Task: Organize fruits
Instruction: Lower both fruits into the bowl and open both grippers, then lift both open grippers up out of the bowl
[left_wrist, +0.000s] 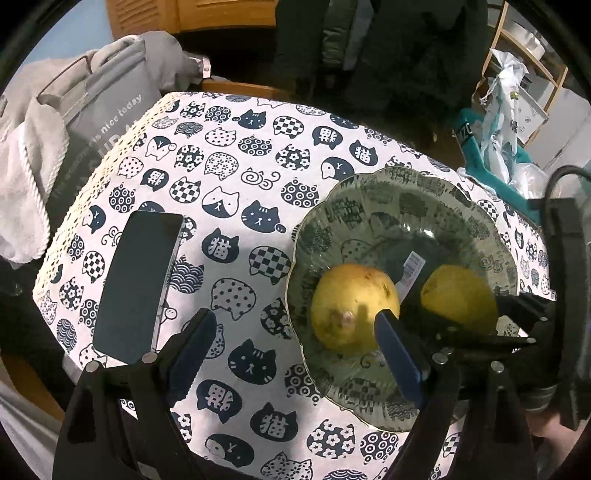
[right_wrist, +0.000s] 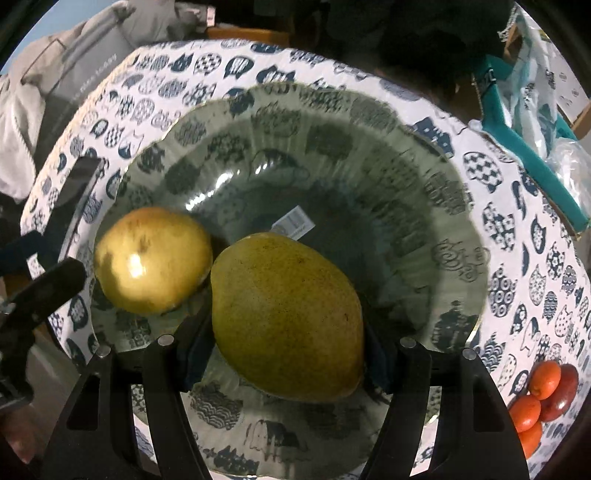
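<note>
The right gripper (right_wrist: 288, 354) has its fingers (right_wrist: 195, 343) closed on a greenish-yellow mango (right_wrist: 284, 317), one pad on each flank, holding it over the glass plate (right_wrist: 369, 155). The step in hand looks like setting this fruit down in the plate. To do it well, lower it until its underside rests on the glass, just clear of the rounder yellow fruit (right_wrist: 153, 260) that lies beyond the left finger, then part the fingers evenly so it does not roll. Whether the mango already touches the glass I cannot tell, since its own bulk hides the contact.

The left gripper (left_wrist: 291, 332) stands wide open and holds nothing. Only patterned cloth on the counter (left_wrist: 229, 155) shows between its fingers, and its right fingertip overlaps the near side of the round fruit in the wrist view, so it should keep off the plate's rim while the other hand works.

Counted: two yellow fruits at the plate, one held and one lying. One plate. Beyond the right gripper's right finger, a cluster of small fruits (right_wrist: 543, 398) sits on the cloth, four or so, orange with one darker red. One dark phone (left_wrist: 138, 284) lies beyond the left gripper's left finger.
</note>
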